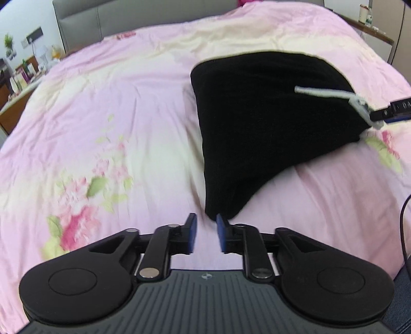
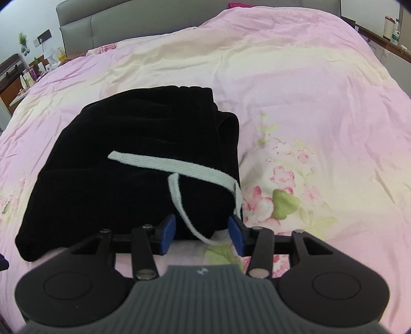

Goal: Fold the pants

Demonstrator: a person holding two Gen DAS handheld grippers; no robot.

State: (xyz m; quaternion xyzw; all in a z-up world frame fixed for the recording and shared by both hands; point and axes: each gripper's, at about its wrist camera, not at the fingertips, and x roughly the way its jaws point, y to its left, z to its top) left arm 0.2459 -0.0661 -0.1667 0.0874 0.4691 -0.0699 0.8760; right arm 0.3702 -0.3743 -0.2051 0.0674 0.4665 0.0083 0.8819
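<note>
Black pants [image 1: 259, 120] lie folded into a compact bundle on the pink floral bedspread [image 1: 108, 115]. A white drawstring [image 2: 179, 167] lies across their top. In the left wrist view my left gripper [image 1: 206, 232] is open and empty, its blue pads just in front of the bundle's near corner. In the right wrist view the pants [image 2: 128, 159] lie ahead and left. My right gripper [image 2: 203, 232] is open, its jaws either side of the near edge of the pants, with the drawstring end hanging between them. The right gripper also shows at the left view's right edge [image 1: 372, 113].
A grey headboard [image 2: 128, 23] stands at the far end of the bed. A cluttered nightstand [image 1: 23, 74] is at the far left. A shelf with bottles [image 2: 390, 30] runs along the right. A black cable [image 1: 403, 226] hangs at the right.
</note>
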